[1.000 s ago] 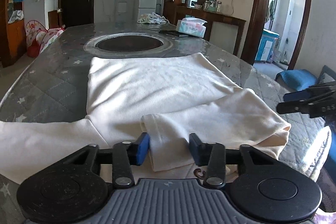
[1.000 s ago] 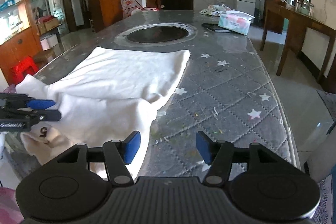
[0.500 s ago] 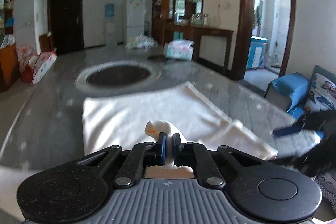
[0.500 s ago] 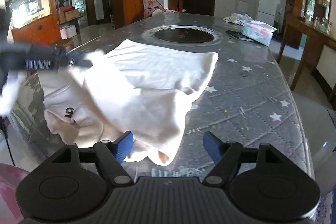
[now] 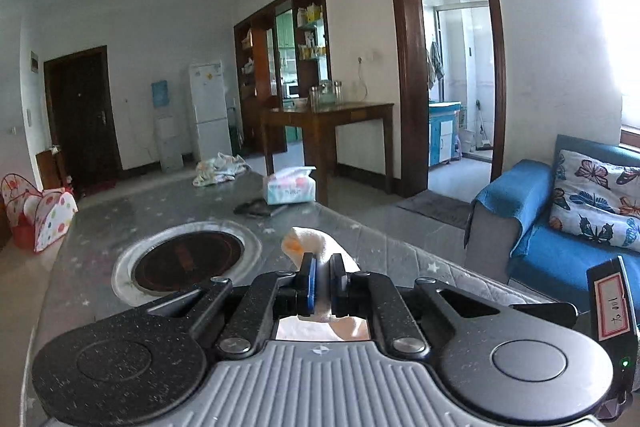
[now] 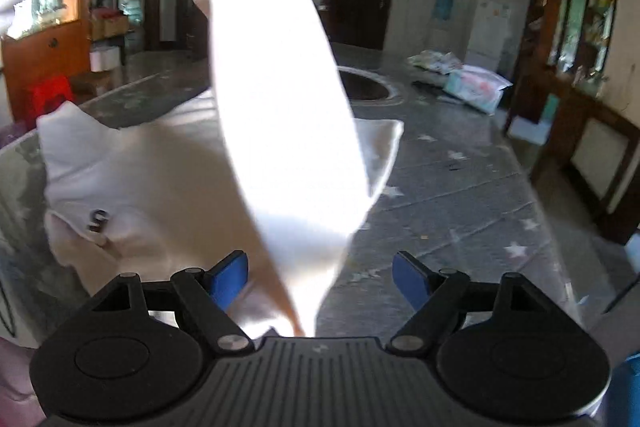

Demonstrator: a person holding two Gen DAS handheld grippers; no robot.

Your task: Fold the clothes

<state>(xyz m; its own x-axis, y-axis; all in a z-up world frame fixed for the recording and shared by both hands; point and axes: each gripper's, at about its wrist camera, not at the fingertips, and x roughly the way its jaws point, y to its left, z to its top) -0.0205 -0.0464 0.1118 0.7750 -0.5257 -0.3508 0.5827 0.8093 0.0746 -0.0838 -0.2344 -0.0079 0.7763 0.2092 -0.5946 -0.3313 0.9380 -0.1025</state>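
Garment (image 6: 280, 115) on table (image 6: 460, 195) — tissue pack (image 5: 290, 189) behind

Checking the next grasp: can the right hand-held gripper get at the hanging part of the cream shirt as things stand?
Probably yes: the right hand-held gripper stands open, and the cream shirt hangs just ahead of it, nothing between them.

Lifted cloth (image 6: 280, 99) hangs across the right tool's (image 6: 320, 279) path.
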